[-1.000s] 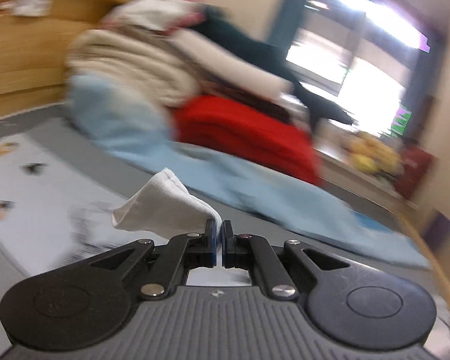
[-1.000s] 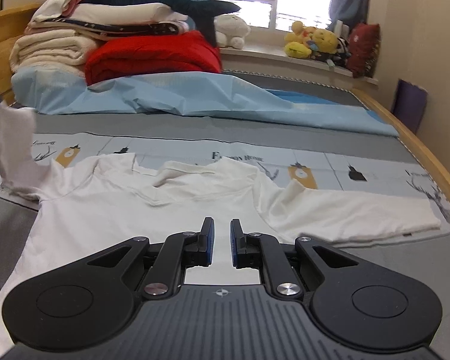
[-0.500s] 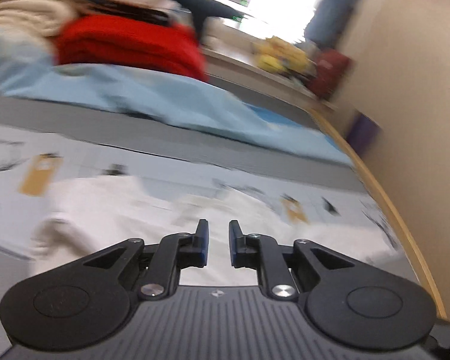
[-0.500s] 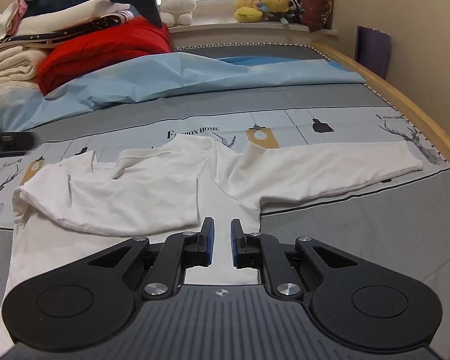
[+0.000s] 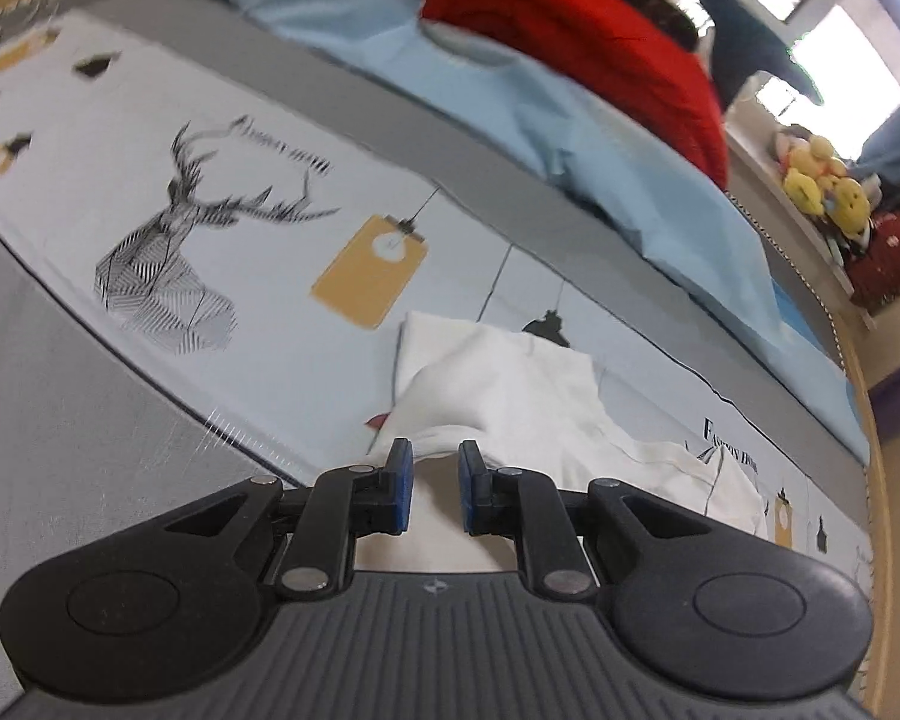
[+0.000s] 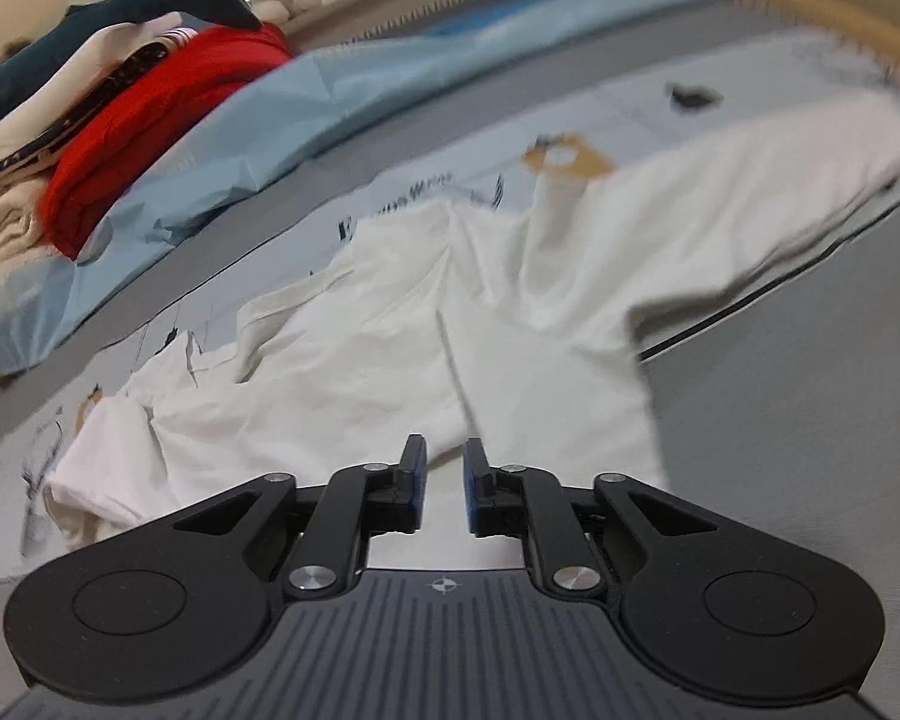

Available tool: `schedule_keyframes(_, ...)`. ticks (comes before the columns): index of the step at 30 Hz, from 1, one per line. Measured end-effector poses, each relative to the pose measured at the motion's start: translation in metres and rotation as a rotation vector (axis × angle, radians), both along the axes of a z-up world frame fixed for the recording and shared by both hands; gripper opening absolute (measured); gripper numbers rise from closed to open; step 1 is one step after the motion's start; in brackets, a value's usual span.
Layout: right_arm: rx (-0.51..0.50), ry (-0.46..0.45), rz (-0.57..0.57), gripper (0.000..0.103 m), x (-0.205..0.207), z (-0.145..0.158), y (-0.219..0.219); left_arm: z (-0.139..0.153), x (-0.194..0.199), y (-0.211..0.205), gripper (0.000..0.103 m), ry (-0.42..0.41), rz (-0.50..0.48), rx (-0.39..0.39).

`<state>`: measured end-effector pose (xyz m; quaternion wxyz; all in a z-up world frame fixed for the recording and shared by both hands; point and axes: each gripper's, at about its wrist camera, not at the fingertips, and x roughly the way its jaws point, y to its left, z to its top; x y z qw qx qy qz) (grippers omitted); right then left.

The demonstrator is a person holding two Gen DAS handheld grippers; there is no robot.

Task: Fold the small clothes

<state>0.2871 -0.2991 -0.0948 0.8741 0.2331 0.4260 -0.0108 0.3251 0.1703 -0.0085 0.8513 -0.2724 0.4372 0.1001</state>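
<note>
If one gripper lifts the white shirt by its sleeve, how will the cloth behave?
The white shirt is probably floppy: it lies flat with soft creases and one sleeve already folded over the body. Lifted at one point, it would likely drape and hang down, and the fold might fall open. It looks thin, so probably light. It may also drag across the printed bed cover rather than slide cleanly.

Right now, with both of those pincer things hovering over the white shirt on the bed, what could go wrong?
The right gripper, its jaws opening with no cloth between them, could pinch both layers where the folded-over sleeve lies on the white shirt and drag the fold apart. The left gripper, open over a rumpled edge of the shirt, might bunch it further. Both views are blurred, so a hasty grab may miss its hem.
</note>
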Motion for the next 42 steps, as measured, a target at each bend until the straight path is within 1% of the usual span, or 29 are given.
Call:
schedule_keyframes(1,-0.010,0.008,-0.012,0.026,0.008,-0.007,0.003,-0.001,0.001,0.005,0.016,0.004,0.003,-0.006)
schedule_keyframes(5,-0.025,0.062,0.006,0.029,0.033,-0.031,0.017,-0.003,0.001,0.016,0.016,0.012,0.009,-0.006)
schedule_keyframes(6,-0.052,0.079,0.014,0.031,0.037,-0.035,0.021,-0.003,0.002,0.017,0.016,0.016,0.009,-0.006)
schedule_keyframes(8,-0.128,0.080,0.028,0.030,0.042,-0.036,0.032,-0.005,0.004,0.022,0.016,0.026,0.019,-0.008)
schedule_keyframes(9,-0.157,0.071,0.030,0.023,0.044,-0.032,0.037,-0.006,0.005,0.024,0.016,0.027,0.027,-0.010)
schedule_keyframes(10,-0.175,0.060,0.029,0.009,0.044,-0.028,0.039,-0.006,0.006,0.027,0.016,0.030,0.036,-0.011)
schedule_keyframes(12,-0.203,-0.011,0.033,0.004,0.042,-0.013,0.041,-0.008,0.009,0.030,0.016,0.035,0.051,-0.016)
schedule_keyframes(13,-0.209,-0.050,0.021,0.003,0.041,-0.004,0.039,-0.007,0.010,0.031,0.016,0.034,0.054,-0.017)
schedule_keyframes(15,-0.199,-0.150,-0.024,0.003,0.035,0.021,0.031,-0.006,0.012,0.029,0.016,0.031,0.050,-0.009)
schedule_keyframes(16,-0.213,-0.213,-0.053,0.003,0.030,0.036,0.025,-0.007,0.013,0.028,0.016,0.030,0.043,-0.005)
schedule_keyframes(17,-0.244,-0.247,-0.081,0.003,0.026,0.047,0.020,-0.008,0.014,0.026,0.016,0.029,0.033,0.000)
schedule_keyframes(18,-0.260,-0.260,-0.108,0.003,0.024,0.051,0.012,-0.010,0.015,0.023,0.016,0.032,0.018,0.012)
schedule_keyframes(19,-0.257,-0.244,-0.128,0.003,0.025,0.049,0.002,-0.014,0.017,0.020,0.016,0.044,-0.001,0.029)
schedule_keyframes(21,-0.235,-0.111,-0.128,0.003,0.036,0.026,-0.016,-0.023,0.020,0.014,0.016,0.070,-0.027,0.039)
schedule_keyframes(22,-0.231,-0.063,-0.140,0.003,0.038,0.015,-0.022,-0.027,0.021,0.012,0.016,0.082,-0.042,0.035)
schedule_keyframes(23,-0.223,-0.032,-0.149,0.003,0.040,0.005,-0.027,-0.031,0.022,0.009,0.016,0.089,-0.054,0.032)
schedule_keyframes(24,-0.219,-0.023,-0.145,0.003,0.041,0.000,-0.030,-0.033,0.023,0.006,0.016,0.092,-0.065,0.034)
schedule_keyframes(29,-0.209,-0.115,-0.118,0.004,0.043,0.007,-0.035,-0.043,0.030,-0.014,0.016,0.086,-0.138,0.072)
schedule_keyframes(31,-0.226,-0.122,-0.123,0.006,0.048,0.007,-0.038,-0.051,0.032,-0.022,0.016,0.078,-0.173,0.102)
schedule_keyframes(32,-0.234,-0.125,-0.130,0.006,0.048,0.006,-0.041,-0.057,0.033,-0.026,0.016,0.088,-0.193,0.127)
schedule_keyframes(34,-0.245,-0.128,-0.143,0.008,0.049,0.004,-0.044,-0.070,0.035,-0.029,0.016,0.133,-0.221,0.150)
schedule_keyframes(35,-0.247,-0.123,-0.150,0.008,0.049,0.003,-0.047,-0.076,0.034,-0.028,0.016,0.169,-0.231,0.164)
schedule_keyframes(36,-0.245,-0.116,-0.162,0.008,0.049,0.002,-0.051,-0.082,0.035,-0.027,0.016,0.228,-0.235,0.198)
schedule_keyframes(37,-0.236,-0.109,-0.173,0.008,0.047,0.002,-0.053,-0.086,0.034,-0.025,0.022,0.257,-0.231,0.224)
schedule_keyframes(39,-0.201,-0.104,-0.178,0.008,0.047,0.001,-0.058,-0.082,0.034,-0.022,0.022,0.253,-0.217,0.215)
schedule_keyframes(40,-0.190,-0.099,-0.170,0.008,0.048,-0.001,-0.059,-0.076,0.033,-0.023,0.021,0.233,-0.208,0.223)
schedule_keyframes(42,-0.147,-0.071,-0.148,0.009,0.052,-0.007,-0.060,-0.061,0.033,-0.028,0.021,0.157,-0.215,0.247)
